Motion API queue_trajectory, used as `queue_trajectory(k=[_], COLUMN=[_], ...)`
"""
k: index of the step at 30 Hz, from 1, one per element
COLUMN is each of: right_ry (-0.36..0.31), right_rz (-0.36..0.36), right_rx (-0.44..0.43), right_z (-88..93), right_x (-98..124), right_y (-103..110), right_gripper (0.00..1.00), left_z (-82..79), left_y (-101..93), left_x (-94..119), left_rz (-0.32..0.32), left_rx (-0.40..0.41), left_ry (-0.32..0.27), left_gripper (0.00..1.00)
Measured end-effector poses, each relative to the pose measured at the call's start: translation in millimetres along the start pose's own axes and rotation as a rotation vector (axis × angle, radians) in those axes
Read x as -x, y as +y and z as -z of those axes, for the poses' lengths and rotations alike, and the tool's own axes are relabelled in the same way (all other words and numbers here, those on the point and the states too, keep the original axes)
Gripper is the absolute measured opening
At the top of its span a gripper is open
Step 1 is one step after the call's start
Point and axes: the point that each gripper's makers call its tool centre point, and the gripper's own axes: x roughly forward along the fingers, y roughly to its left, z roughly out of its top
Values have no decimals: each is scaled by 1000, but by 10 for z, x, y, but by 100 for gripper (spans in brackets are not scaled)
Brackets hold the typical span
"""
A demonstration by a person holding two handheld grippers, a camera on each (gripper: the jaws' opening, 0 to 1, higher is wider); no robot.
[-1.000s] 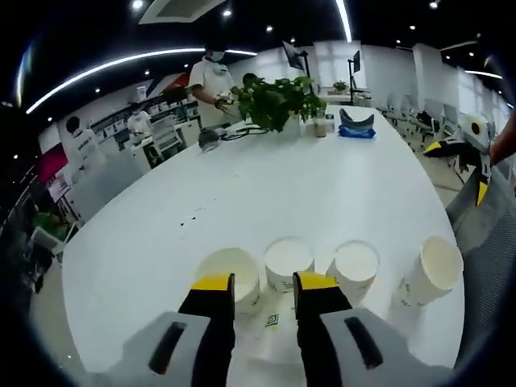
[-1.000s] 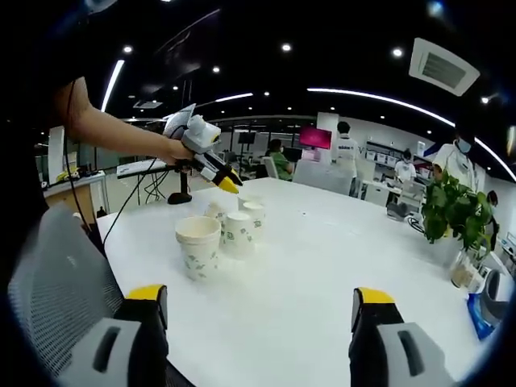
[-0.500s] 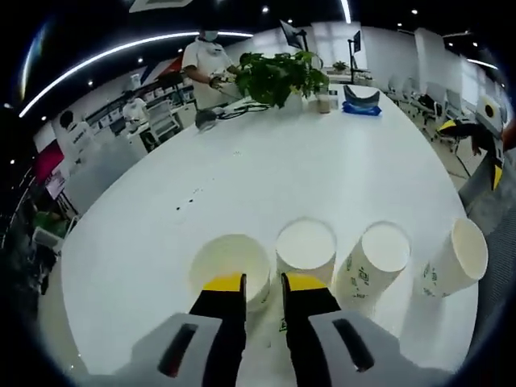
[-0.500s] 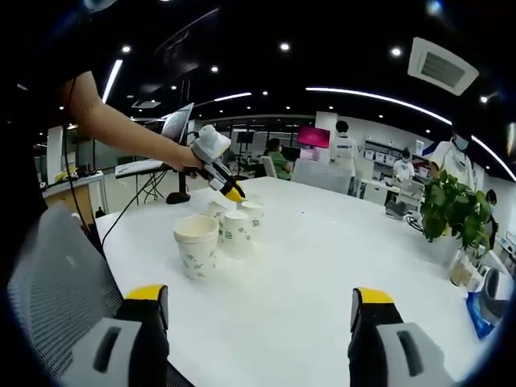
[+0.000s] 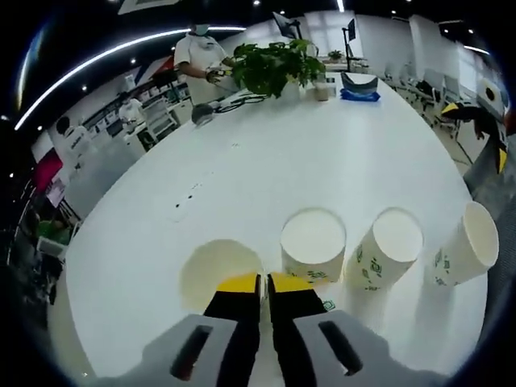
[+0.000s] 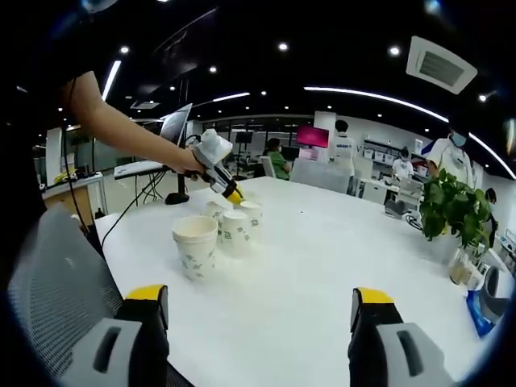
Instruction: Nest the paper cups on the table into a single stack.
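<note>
Several white paper cups with green print stand in a row near the edge of the white table [image 5: 266,161]. My left gripper [image 5: 263,283] is shut on the right rim of the leftmost cup [image 5: 214,270], one jaw inside it and one outside. Beside it stand a second cup [image 5: 313,244], a third cup [image 5: 389,246] and a fourth cup [image 5: 472,242]. In the right gripper view the same left gripper [image 6: 232,194] sits at the far end of the cup row [image 6: 234,230], held by a bare arm. My right gripper [image 6: 260,305] hangs open over the table [image 6: 322,258], holding nothing.
A potted plant [image 5: 274,68] and a blue object [image 5: 359,90] sit at the table's far end. A grey mesh chair [image 6: 56,274] stands by the near table edge. People stand and sit in the office behind.
The left jaws have drawn together from a wide gap onto the leftmost cup's rim, and that view has moved in closer over the cups. The right gripper has stayed still.
</note>
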Motion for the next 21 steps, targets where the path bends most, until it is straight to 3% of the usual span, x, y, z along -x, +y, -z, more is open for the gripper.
queue_trajectory(k=[9, 21], right_ry=[0, -3], right_rz=[1, -6], right_rx=[0, 5], right_z=[-2, -15], right_x=[-1, 0], right_y=[-4, 17], right_gripper=[95, 95], left_z=[-3, -113], left_y=[26, 27], left_x=[54, 355], left_rz=[-13, -36], left_rx=[-29, -24], left_ry=[-2, -8], left_gripper=[0, 0])
